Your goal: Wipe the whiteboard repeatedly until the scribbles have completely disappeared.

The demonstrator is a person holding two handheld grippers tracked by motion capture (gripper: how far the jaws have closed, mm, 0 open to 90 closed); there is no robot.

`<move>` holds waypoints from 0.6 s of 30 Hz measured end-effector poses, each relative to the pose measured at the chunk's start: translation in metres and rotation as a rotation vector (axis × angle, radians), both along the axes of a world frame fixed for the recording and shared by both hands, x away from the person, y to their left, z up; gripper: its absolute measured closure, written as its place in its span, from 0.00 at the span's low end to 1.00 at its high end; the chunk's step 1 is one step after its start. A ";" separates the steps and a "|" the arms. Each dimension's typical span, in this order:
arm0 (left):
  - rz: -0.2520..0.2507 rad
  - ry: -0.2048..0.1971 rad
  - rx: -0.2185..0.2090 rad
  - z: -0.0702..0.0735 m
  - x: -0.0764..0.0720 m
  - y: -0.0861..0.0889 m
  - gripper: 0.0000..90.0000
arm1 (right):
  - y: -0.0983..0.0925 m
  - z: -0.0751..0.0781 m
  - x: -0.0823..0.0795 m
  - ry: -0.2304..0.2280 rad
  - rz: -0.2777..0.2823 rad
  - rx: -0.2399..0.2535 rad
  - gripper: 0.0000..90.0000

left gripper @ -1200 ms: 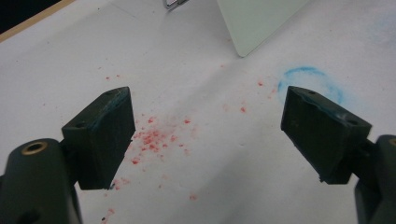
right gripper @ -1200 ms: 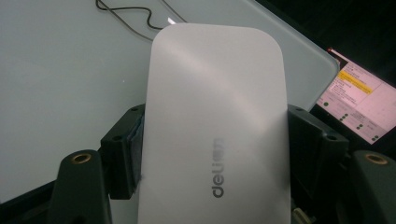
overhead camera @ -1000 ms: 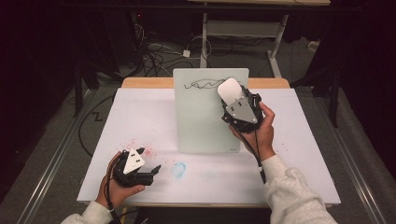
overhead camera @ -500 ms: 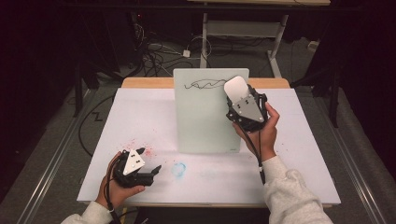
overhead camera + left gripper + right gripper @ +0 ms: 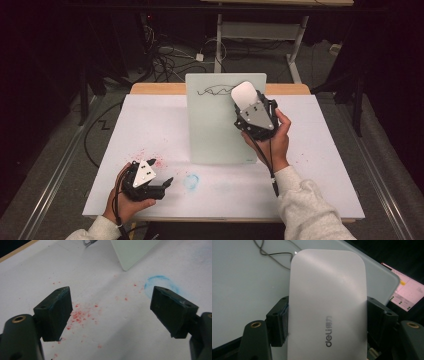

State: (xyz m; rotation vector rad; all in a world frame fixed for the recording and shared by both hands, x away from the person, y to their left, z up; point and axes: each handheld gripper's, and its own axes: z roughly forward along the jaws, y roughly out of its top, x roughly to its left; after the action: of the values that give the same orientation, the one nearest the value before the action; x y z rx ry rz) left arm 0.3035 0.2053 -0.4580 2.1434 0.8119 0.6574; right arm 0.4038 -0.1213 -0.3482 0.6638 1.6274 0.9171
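Here, right gripper point(image 5: 248, 102) clamping white eraser point(image 5: 243, 93), on whiteboard point(image 5: 215, 130)

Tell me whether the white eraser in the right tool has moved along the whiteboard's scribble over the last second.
Yes. The eraser has slid rightward along the scribble near the whiteboard top edge, clamped in the right tool.

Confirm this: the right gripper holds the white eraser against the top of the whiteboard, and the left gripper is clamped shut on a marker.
Not quite. The left gripper is open and empty, as the left gripper view shows. The right gripper does hold the white eraser against the top of the whiteboard.
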 end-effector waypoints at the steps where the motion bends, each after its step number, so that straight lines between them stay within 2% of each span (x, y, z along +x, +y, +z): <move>1: 0.000 0.000 0.000 0.000 0.000 0.000 0.19 | 0.003 -0.001 -0.001 0.002 0.011 -0.010 0.34; 5: -0.005 -0.012 0.001 0.001 0.000 0.001 0.19 | 0.012 -0.006 -0.002 -0.005 0.010 -0.051 0.34; 8: -0.005 -0.012 0.000 0.001 0.000 0.001 0.19 | 0.010 -0.003 -0.002 -0.010 -0.010 -0.053 0.34; 10: -0.001 -0.002 -0.006 0.001 -0.001 0.001 0.19 | 0.001 0.000 0.000 -0.019 -0.048 -0.010 0.34; 12: -0.004 -0.013 -0.004 0.001 0.000 0.002 0.19 | -0.006 0.003 0.001 -0.017 -0.071 0.032 0.34; 15: -0.005 -0.002 -0.007 0.001 -0.001 0.001 0.19 | -0.006 0.004 0.002 -0.018 -0.082 0.043 0.34; 18: -0.007 -0.003 -0.006 0.001 -0.001 0.000 0.19 | 0.002 0.004 0.002 -0.014 -0.055 0.033 0.34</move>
State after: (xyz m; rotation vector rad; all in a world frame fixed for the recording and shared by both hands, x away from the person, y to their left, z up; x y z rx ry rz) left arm 0.3028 0.2055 -0.4572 2.1390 0.8033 0.6532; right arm 0.4055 -0.1188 -0.3443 0.7198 1.5774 0.9079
